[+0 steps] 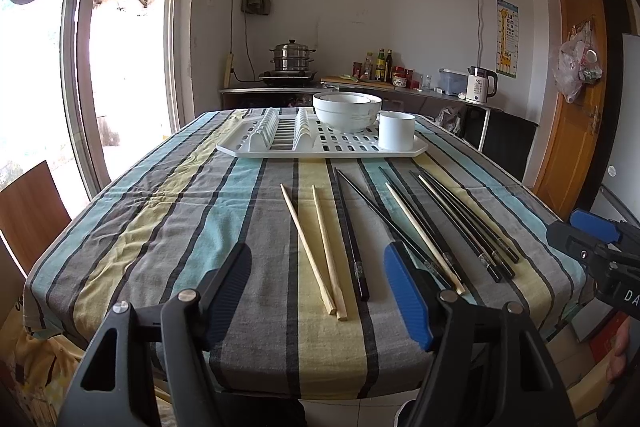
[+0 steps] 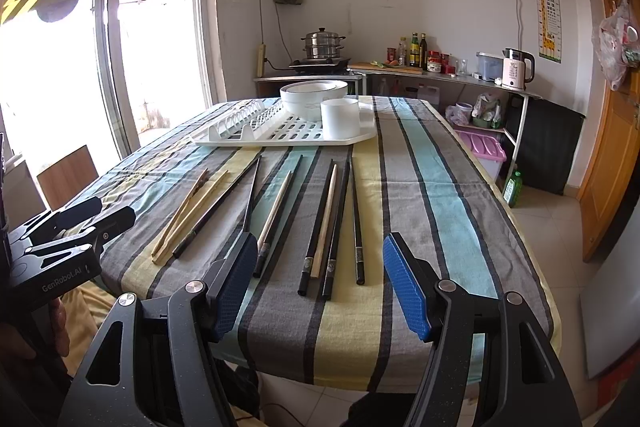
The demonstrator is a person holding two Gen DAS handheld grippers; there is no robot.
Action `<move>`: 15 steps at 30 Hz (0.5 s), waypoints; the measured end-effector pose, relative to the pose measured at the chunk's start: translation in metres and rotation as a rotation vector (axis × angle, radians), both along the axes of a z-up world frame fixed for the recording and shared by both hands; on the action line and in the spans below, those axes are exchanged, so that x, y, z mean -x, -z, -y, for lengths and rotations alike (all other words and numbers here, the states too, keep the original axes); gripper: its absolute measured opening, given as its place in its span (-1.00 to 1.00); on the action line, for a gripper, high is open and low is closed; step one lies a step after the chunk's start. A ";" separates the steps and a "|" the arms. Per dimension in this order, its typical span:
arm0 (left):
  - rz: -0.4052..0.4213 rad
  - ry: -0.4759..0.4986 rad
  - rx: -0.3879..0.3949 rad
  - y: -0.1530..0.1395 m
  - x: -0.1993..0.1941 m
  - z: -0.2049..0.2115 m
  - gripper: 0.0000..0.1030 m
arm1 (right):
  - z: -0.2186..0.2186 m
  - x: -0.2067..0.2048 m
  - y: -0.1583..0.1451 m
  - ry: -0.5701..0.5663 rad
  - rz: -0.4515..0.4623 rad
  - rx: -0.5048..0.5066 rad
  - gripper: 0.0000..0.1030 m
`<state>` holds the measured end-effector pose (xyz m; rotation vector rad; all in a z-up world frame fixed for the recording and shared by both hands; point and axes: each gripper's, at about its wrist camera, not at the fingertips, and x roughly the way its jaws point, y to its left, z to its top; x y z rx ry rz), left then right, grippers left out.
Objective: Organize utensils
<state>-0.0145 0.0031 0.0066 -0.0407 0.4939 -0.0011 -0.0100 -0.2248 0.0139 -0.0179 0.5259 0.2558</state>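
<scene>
Several chopsticks lie lengthwise on the striped tablecloth (image 1: 168, 227). A pale wooden pair (image 1: 316, 247) sits left of centre, one black chopstick (image 1: 352, 235) is beside it, and a mixed black and pale group (image 1: 464, 223) lies to the right. My left gripper (image 1: 320, 291) hovers open over the table's near edge, with the wooden pair's ends showing between its fingers. My right gripper (image 2: 320, 287) is open too, above the near ends of the black and pale group (image 2: 328, 223). Beyond them a white drying rack (image 2: 224, 141) holds a white bowl (image 2: 312, 99) and a white cup (image 2: 340, 119).
A wooden chair (image 1: 28, 215) stands at the table's left edge by the glass door. Behind the table, a counter (image 2: 440, 73) carries a steel pot, bottles and a kettle (image 2: 516, 69). A purple bin (image 2: 480, 147) and a green bottle (image 2: 512, 187) sit on the floor at the right.
</scene>
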 end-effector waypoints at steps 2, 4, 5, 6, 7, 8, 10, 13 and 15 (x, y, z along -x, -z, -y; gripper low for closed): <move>0.003 -0.001 -0.001 -0.001 0.000 0.000 0.38 | -0.001 0.000 -0.001 0.001 0.000 0.001 0.28; 0.007 -0.002 -0.004 -0.001 0.000 0.001 0.38 | -0.001 0.000 -0.001 0.001 0.002 0.000 0.28; 0.009 -0.004 -0.006 -0.001 0.000 0.001 0.38 | -0.001 0.000 -0.001 0.000 0.003 0.001 0.27; 0.010 -0.004 -0.006 -0.002 0.000 0.001 0.38 | -0.001 -0.001 -0.002 0.000 0.003 0.001 0.27; 0.009 -0.005 -0.005 -0.002 0.000 0.001 0.38 | -0.001 -0.001 -0.002 0.000 0.004 0.000 0.27; 0.009 -0.006 -0.005 -0.002 0.000 0.001 0.38 | -0.001 -0.001 -0.002 0.000 0.004 0.000 0.27; 0.009 -0.009 -0.006 -0.001 0.000 0.001 0.38 | -0.001 0.000 -0.001 0.000 0.004 0.001 0.27; 0.009 -0.011 -0.006 -0.002 0.000 0.001 0.37 | -0.001 0.000 -0.001 0.001 0.005 0.001 0.27; 0.008 -0.009 -0.003 -0.001 -0.001 0.001 0.36 | -0.001 0.000 -0.002 0.000 0.005 0.000 0.28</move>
